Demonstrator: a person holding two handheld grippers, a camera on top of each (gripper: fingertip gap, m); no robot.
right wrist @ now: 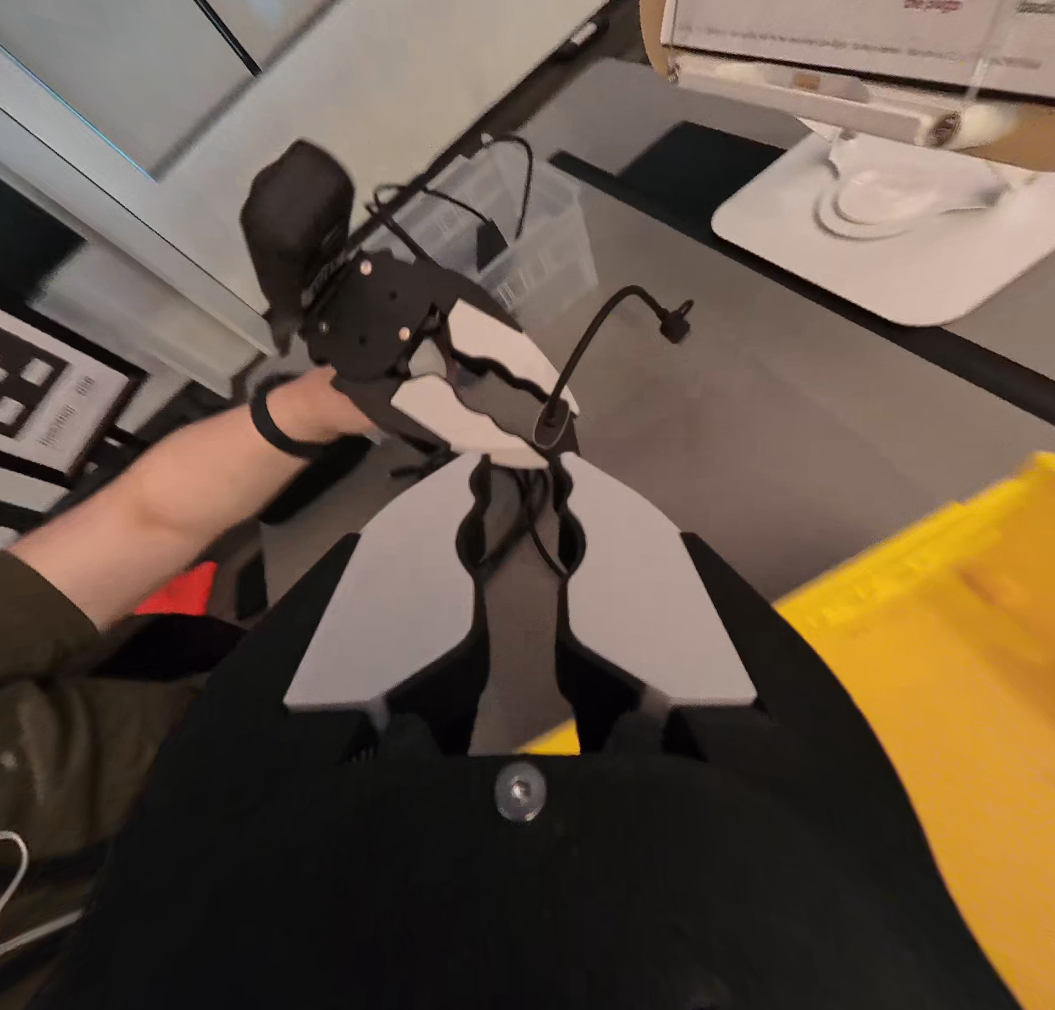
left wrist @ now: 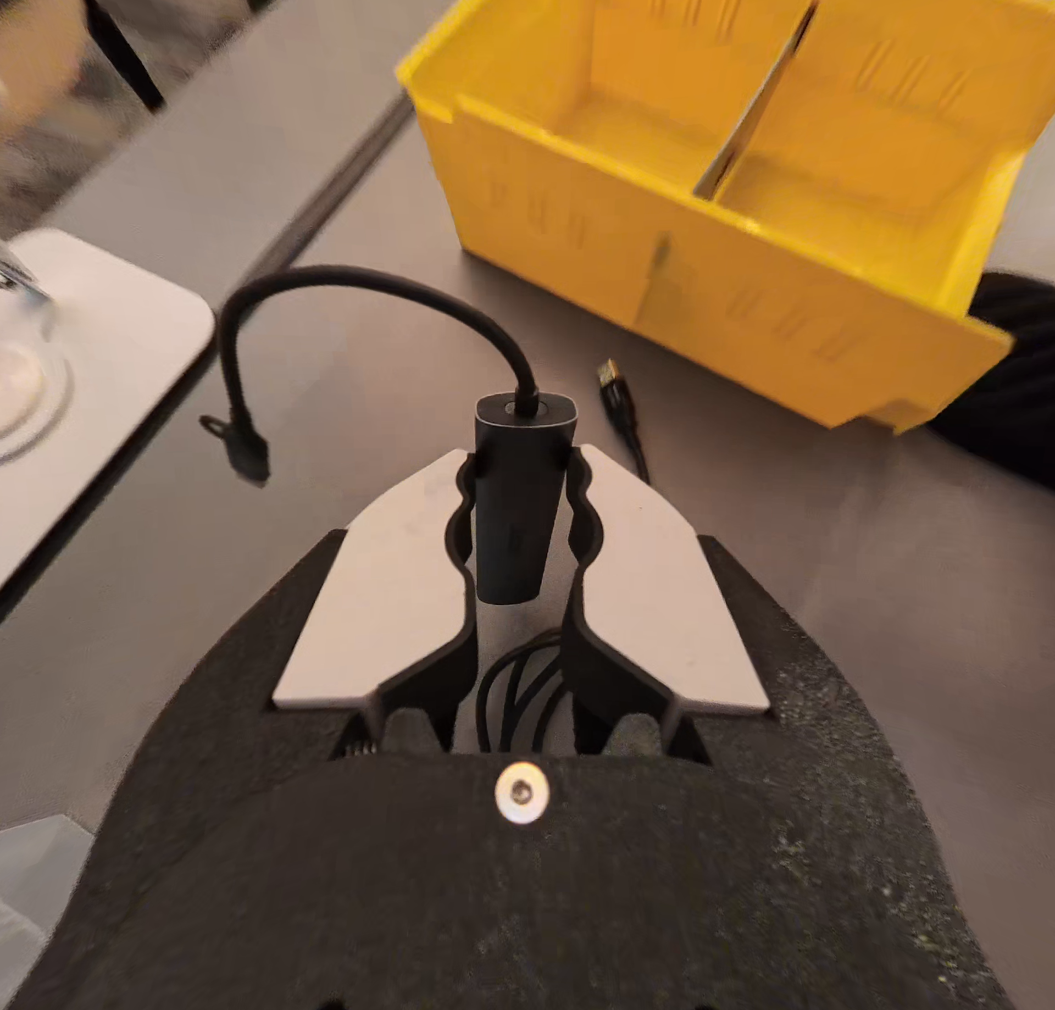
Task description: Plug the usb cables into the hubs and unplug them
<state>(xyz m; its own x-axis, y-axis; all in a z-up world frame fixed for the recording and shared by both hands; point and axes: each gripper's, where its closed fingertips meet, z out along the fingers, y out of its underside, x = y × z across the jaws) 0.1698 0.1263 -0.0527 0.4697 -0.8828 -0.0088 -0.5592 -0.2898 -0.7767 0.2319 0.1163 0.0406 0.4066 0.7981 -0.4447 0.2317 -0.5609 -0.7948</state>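
Gripping left gripper jaws: slim dark hub, arching cable.

Dark grey hub, yellow bin, white-and-black tongs

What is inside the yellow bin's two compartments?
Both compartments of the yellow bin on either side of its divider look empty in the left wrist view. The far right end is cut off by the frame, so that part cannot be checked.

Office or lab: grey desk, monitor stand, yellow parts bin.
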